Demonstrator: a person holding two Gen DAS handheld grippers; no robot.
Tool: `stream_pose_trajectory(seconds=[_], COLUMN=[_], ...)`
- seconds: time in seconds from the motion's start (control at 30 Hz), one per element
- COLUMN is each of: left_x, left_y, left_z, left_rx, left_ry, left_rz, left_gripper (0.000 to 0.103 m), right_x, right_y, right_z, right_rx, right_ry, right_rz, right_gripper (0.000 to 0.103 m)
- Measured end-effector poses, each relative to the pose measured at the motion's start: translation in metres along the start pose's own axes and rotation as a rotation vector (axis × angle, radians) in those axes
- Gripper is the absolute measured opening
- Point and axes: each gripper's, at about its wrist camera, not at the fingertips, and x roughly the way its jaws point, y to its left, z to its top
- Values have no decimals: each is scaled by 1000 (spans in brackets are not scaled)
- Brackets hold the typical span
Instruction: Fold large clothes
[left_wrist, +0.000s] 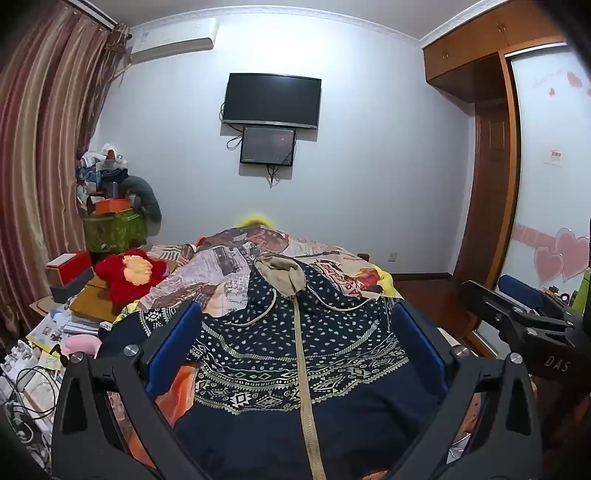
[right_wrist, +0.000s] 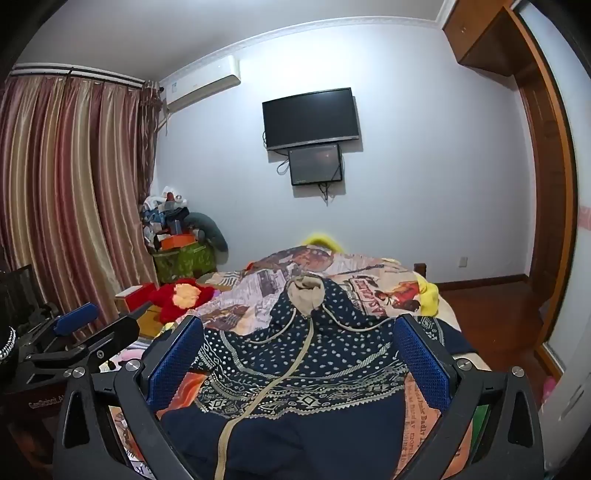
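Note:
A navy hooded sweater (left_wrist: 295, 350) with white dots, beige patterned bands, a beige zipper line and a beige-lined hood (left_wrist: 280, 273) lies spread on the bed, hood at the far end. It also shows in the right wrist view (right_wrist: 295, 354). My left gripper (left_wrist: 295, 328) hovers over its lower body, open and empty, blue pads wide apart. My right gripper (right_wrist: 299, 339) is open and empty over the same garment, slightly to the right. The right gripper shows at the right edge of the left view (left_wrist: 524, 314); the left gripper shows at the left of the right view (right_wrist: 85, 332).
The bed carries a printed comic-style sheet (left_wrist: 229, 258). A red plush toy (left_wrist: 129, 273), boxes and papers (left_wrist: 66, 325) clutter the left side. Curtains (left_wrist: 44, 155) hang at left, a TV (left_wrist: 271, 99) on the far wall, a wardrobe (left_wrist: 546, 166) at right.

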Motion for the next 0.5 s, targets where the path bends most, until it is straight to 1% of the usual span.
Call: stream_pose_trajectory(seconds=[0.03,0.2,0.23,0.33,0.37,0.5], left_x=[0,1,2,2,5,7], left_y=[0,7,9,9,9,9], left_z=[0,-4,-6,-8,-6,-7], left_rx=[-3,-27,-31,-36,-41,-47], left_ry=[1,9,11,8,20,24], left_rz=[-4,-1,0,4,8,11], left_gripper=[103,103,103,103,103,103], right_x=[1,5,5,4,3,9], right_y=[0,1,-1,4,5,2], right_z=[0,1,-6,-9,-5,-5], right_rx=[-5,-3,-3,-7,-5,3], right_ry=[11,11,14,15,19,33], right_rz=[-2,-2,-5,-11,-14,-12], right_gripper=[103,103,103,103,103,103])
